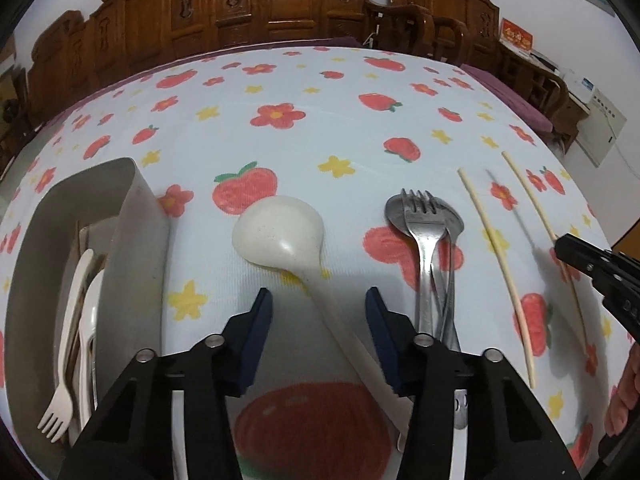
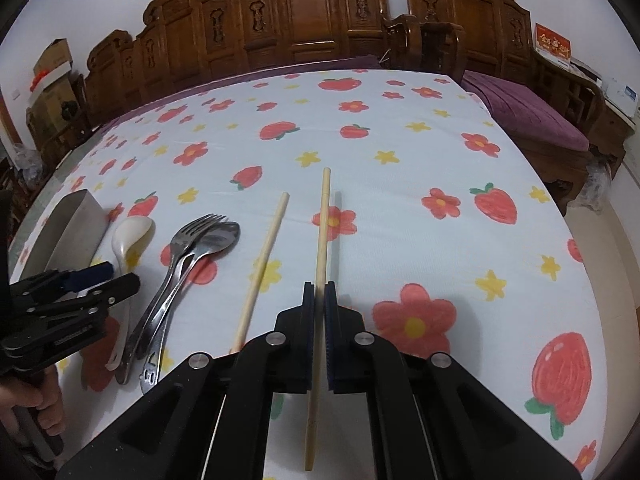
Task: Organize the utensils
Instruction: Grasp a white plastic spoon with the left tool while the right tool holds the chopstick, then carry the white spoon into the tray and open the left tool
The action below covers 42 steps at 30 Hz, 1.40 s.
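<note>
Chopstick pinched, ladle straddled

My right gripper [image 2: 319, 300] clamps one chopstick [image 2: 322, 240]; my left gripper [image 1: 318, 306] gapes around the ladle [image 1: 280, 236] handle.

White tablecloth [image 1: 320, 144] with red strawberries and yellow flowers, cream ladle [image 1: 280, 236], silver fork [image 1: 426, 240]

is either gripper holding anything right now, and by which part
The right gripper is shut on a chopstick, around mid-length. The left gripper is open, holding nothing.

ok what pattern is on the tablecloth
White tablecloth printed with red flowers, red strawberries and small yellow stars; clearest in the right wrist view.
</note>
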Tool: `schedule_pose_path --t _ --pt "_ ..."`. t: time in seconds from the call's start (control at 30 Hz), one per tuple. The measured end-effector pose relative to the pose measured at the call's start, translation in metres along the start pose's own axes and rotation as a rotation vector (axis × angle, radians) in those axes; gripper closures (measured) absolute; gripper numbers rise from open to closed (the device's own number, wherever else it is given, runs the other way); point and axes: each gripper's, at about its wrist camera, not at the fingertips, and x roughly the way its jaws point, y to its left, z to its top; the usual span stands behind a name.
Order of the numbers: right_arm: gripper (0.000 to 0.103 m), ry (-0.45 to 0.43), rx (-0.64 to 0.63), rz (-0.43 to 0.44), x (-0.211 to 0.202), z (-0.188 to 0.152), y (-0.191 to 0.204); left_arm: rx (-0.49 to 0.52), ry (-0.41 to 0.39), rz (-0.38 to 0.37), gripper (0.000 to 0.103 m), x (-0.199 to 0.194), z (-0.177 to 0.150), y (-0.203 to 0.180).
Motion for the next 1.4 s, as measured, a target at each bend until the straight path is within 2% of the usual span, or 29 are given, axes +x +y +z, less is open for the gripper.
schedule_pose_path --t 0.13,0.2,0.27,0.33,0.6,0.87,1.07,1.4 --pt "0.097 -0.001 -0.002 0.01 0.0 0.0 0.002 0.014 -0.011 0.011 0.066 0.002 0.002 -0.003" --pt "0.097 0.001 -0.006 0.015 0.0 0.0 0.003 0.014 -0.016 0.011 0.076 0.002 0.003 -0.003" --pt "0.097 0.0 -0.01 0.018 0.0 0.0 0.005 0.013 -0.016 0.007 0.091 0.003 0.004 -0.002" --pt "0.097 -0.001 -0.017 0.022 -0.001 0.0 0.007 0.01 -0.017 -0.015 0.097 0.001 0.004 -0.001" --pt "0.097 -0.019 -0.057 0.042 -0.008 -0.002 0.024 0.076 -0.05 -0.042 0.1 -0.023 -0.003 -0.012" --pt "0.097 -0.047 -0.103 0.084 -0.024 -0.006 0.046 0.086 -0.097 -0.068 0.1 -0.062 -0.003 -0.009" --pt "0.097 -0.06 -0.127 0.118 -0.035 -0.01 0.064 0.087 -0.129 -0.068 0.1 -0.09 0.0 0.005" --pt "0.097 -0.083 -0.202 0.172 -0.05 -0.017 0.107 0.095 -0.153 -0.041 0.1 -0.115 0.001 0.044"
